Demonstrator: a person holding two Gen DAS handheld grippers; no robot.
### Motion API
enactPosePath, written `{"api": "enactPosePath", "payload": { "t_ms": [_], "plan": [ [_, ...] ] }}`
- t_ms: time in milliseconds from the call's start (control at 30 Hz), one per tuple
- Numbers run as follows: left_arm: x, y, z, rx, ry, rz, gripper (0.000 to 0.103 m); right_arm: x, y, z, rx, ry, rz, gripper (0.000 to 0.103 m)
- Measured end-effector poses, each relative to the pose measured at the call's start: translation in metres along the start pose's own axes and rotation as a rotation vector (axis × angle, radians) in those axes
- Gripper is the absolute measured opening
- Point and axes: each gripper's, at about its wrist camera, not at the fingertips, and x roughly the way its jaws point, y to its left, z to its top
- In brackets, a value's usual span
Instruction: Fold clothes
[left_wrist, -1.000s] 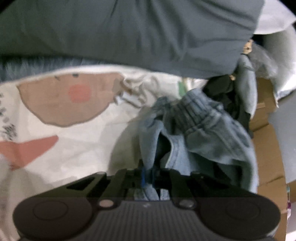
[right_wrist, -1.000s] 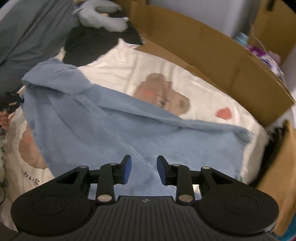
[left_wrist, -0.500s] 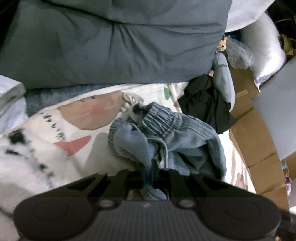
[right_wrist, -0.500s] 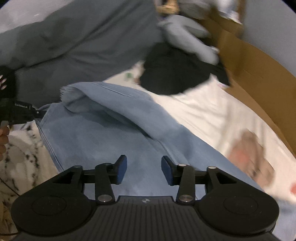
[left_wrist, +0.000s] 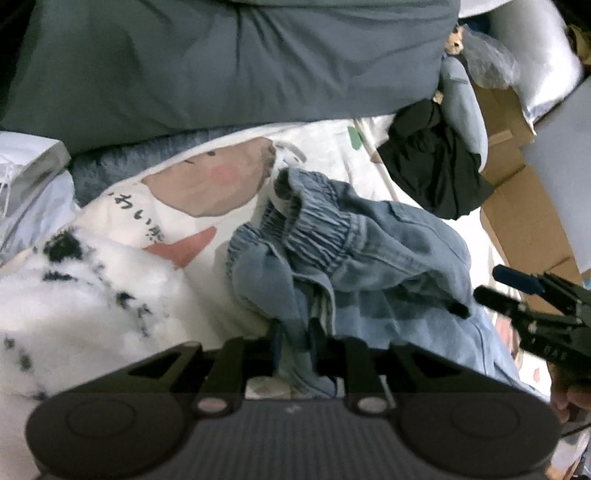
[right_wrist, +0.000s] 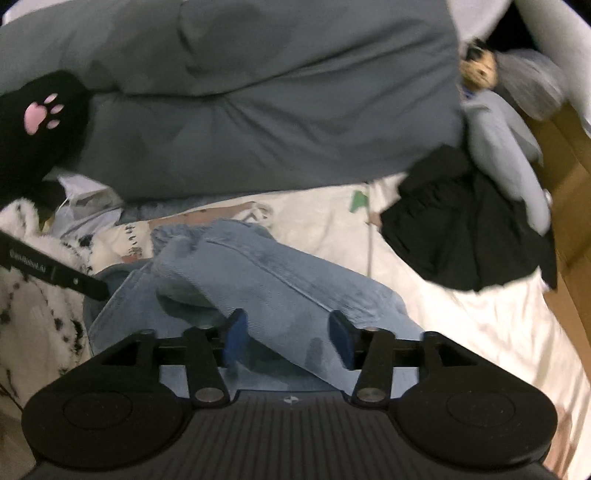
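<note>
- Presently, the left gripper (left_wrist: 293, 341) has a fold of the blue denim garment (left_wrist: 354, 258) between its narrowly parted jaws; the jaws have just been opening slightly, and whether the pads still press the cloth cannot be told.
- The right gripper (right_wrist: 286, 338) stands wide, its jaws having just been opening; a fold of the denim garment (right_wrist: 280, 280) lies between the blue pads (right_wrist: 341, 341) without visible pressure.
- In the left wrist view the right gripper (left_wrist: 491, 286) enters from the right edge, jaws apart, at the garment's side.
- The garment lies bunched on the bed, elastic waistband uppermost, on a white sheet (left_wrist: 325, 155) printed with a bear face (left_wrist: 218, 181).
- A white fleece with black spots (left_wrist: 74, 295) lies just left of the garment.
- A grey duvet (right_wrist: 277, 103) lies across the far side of the bed.
- A black garment (right_wrist: 465, 221) sits to the right, apart from the denim, with cardboard (right_wrist: 569, 192) beyond it.
- A black glove with a pink paw print (right_wrist: 40, 114) appears at the left edge of the right wrist view.
</note>
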Motion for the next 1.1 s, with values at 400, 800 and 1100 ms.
{"api": "enactPosePath", "payload": {
  "t_ms": [400,800,1100],
  "plan": [
    [0.021,0.037,0.016,-0.143,-0.027,0.014,0.021,0.014,0.051,0.002,-0.188,-0.059,0.066,0.074],
    [0.062,0.045,0.013,-0.180,0.009,0.003,0.029,0.043,0.085,0.019,-0.298,-0.064,0.117,0.064],
    [0.067,0.036,0.009,-0.134,0.008,0.014,0.030,0.081,0.091,0.003,-0.434,0.044,0.037,0.019]
  ]
}}
